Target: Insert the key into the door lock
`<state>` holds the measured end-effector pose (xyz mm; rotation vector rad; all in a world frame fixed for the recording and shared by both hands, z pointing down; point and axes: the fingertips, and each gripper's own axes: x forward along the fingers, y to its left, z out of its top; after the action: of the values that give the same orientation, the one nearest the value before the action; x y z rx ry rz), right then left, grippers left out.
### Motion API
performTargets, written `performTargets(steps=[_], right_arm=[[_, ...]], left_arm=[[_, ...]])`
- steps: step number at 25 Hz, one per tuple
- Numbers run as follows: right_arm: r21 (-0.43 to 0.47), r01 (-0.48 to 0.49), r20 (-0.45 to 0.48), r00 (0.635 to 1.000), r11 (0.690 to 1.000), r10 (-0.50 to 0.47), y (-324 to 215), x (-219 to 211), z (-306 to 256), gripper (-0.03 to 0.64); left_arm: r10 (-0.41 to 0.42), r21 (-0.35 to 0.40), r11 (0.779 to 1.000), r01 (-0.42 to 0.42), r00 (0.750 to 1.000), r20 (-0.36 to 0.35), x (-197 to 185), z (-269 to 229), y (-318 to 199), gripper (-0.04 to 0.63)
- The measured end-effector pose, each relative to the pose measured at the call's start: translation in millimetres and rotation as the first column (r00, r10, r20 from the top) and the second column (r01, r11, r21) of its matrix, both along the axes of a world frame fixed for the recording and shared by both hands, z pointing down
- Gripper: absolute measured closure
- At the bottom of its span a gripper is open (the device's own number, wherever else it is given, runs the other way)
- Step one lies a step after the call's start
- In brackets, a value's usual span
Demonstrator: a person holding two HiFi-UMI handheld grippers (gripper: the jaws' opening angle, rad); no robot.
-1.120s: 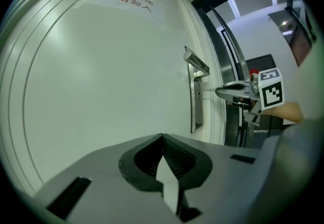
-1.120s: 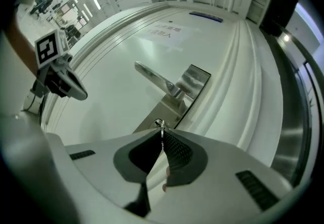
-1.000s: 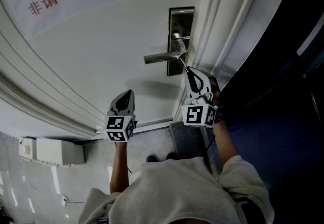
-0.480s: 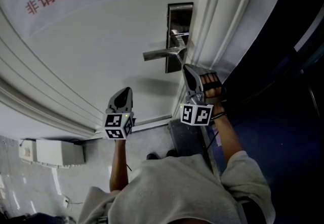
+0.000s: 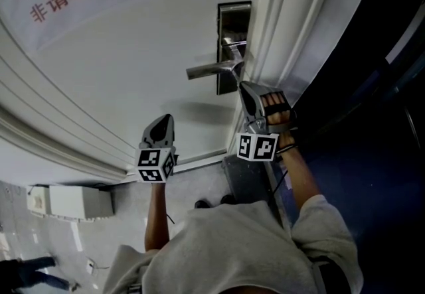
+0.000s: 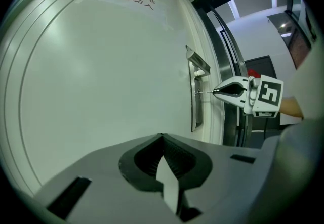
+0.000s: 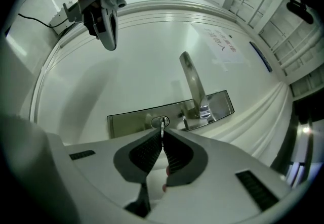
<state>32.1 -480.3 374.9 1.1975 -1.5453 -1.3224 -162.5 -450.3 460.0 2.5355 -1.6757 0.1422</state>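
Rolled since before, our right tool pinches the slim silver key, round steel keyhole at twelve o'clock; we push squarely, gently.

2 grippers, both raised on outstretched arms. left gripper: jaws together with nothing between them, carried on a bare left forearm. right gripper: pointing level, jaws pinched on a key, right hand wrapped round its body.

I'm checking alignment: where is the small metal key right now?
Right gripper view, centre: the small metal key is pinched in the right gripper, tip at the round keyhole of the steel lock plate, left of the lever handle.
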Motion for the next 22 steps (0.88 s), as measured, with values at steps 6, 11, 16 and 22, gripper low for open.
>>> performTargets(steps=[6,11,16,22], right_arm=[[0.003,-0.012,-0.030,0.999,1.000,0.012,-5.7,-3.4,0.0,0.588],[-0.001,-0.018,-0.031,0.999,1.000,0.018,-6.2,-4.0,-1.3,0.588],[0.000,-0.029,-0.044,0.999,1.000,0.029,-8.2,-3.1,-1.9,0.588],[0.026,-0.053,-0.107,0.993,0.998,0.055,-9.8,-6.5,-0.8,0.588]], left_arm=[[0.003,-0.004,1.000,-0.003,1.000,0.001,0.1,1.4,-0.5,0.578],[-0.002,-0.003,1.000,0.002,1.000,-0.003,-3.6,2.4,-1.3,0.578],[0.002,-0.007,1.000,-0.002,1.000,-0.006,-2.5,4.3,-1.4,0.578],[0.012,-0.015,1.000,-0.013,1.000,-0.009,-0.5,7.2,-2.1,0.580]])
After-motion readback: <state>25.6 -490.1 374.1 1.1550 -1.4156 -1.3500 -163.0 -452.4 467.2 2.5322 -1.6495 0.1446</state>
